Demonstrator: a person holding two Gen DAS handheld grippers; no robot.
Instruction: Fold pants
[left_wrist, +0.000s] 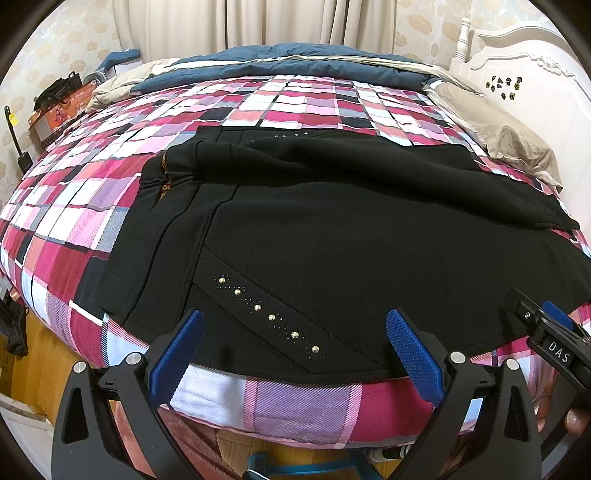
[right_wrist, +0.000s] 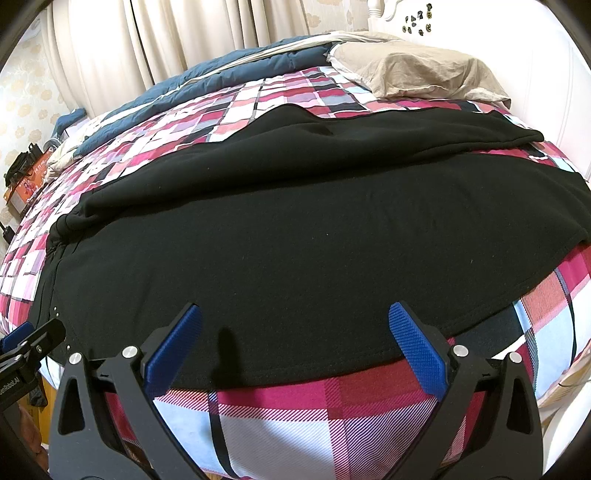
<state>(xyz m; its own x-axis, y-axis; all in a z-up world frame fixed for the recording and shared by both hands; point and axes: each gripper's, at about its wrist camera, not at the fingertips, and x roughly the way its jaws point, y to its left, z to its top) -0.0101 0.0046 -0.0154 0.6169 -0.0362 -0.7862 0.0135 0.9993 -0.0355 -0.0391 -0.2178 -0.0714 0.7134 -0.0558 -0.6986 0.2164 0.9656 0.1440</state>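
Observation:
Black pants (left_wrist: 314, 229) lie spread on a plaid bed cover (left_wrist: 110, 206), waist to the left, legs running right. A line of gold studs (left_wrist: 271, 316) marks the near pocket. My left gripper (left_wrist: 295, 332) is open and empty, hovering over the pants' near edge by the studs. My right gripper (right_wrist: 295, 332) is open and empty over the near edge of the pant leg (right_wrist: 295, 240). It also shows at the right edge of the left wrist view (left_wrist: 546, 332). The left gripper shows at the left edge of the right wrist view (right_wrist: 26, 347).
A beige pillow (right_wrist: 417, 70) and a blue quilt (left_wrist: 295, 66) lie at the far side. A white headboard (left_wrist: 535, 74) stands right. Boxes (left_wrist: 55, 110) sit left of the bed. Wooden floor (left_wrist: 44, 369) shows below the near edge.

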